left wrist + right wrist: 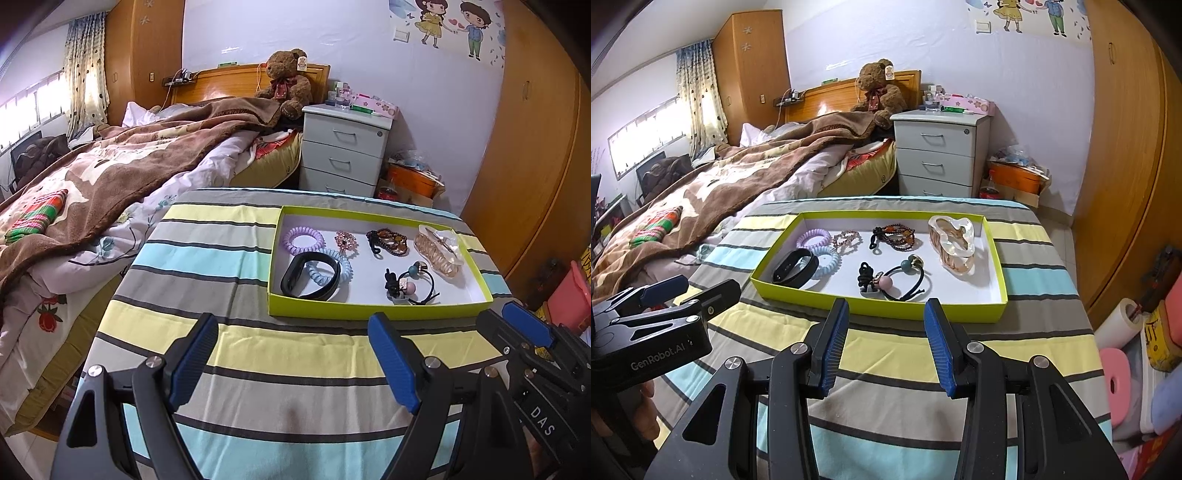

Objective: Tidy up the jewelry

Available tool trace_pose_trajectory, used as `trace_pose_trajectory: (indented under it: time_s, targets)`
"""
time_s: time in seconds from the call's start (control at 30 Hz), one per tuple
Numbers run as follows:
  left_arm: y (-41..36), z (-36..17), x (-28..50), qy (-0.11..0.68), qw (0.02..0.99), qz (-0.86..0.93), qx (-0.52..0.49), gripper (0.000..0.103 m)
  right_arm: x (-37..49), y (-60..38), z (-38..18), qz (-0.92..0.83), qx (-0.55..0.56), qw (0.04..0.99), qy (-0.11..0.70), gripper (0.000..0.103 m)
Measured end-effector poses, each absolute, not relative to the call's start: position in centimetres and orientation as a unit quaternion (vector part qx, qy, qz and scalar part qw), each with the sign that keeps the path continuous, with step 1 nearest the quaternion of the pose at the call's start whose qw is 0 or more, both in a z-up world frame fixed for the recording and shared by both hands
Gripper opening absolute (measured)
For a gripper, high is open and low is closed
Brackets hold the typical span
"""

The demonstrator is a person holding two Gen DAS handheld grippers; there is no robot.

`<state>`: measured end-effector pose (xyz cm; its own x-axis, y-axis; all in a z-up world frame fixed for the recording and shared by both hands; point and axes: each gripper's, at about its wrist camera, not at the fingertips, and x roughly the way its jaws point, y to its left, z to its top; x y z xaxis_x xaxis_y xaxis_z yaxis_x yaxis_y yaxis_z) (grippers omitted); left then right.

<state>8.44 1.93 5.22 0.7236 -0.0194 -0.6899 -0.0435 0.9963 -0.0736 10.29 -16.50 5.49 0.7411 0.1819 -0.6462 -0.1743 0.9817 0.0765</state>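
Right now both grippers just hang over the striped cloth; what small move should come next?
Probably ease the right gripper forward over the tray's near wall toward the black hair tie. It is empty, open and points at it.

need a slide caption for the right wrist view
Open right gripper hovers over the striped tablecloth before a green tray of hair ties, bracelets and a claw clip.

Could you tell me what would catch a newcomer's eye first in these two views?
Probably the shallow lime-green cardboard tray on the striped tablecloth, holding hair ties, a black wristband and a translucent peach claw clip. Next, the brown teddy bear against the wooden headboard. Both blue-padded grippers hang open, empty, short of the tray.
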Motion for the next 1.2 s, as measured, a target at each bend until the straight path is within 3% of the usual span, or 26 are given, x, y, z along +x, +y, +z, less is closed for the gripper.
trace_pose_trajectory:
  time_s: [1.2]
  targets:
    - [2.06,5.17,8.18,0.371,0.928,0.014,-0.038,0.085,10.04,-16.53,5.59,0.094,0.007,0.933,0.348,0.043]
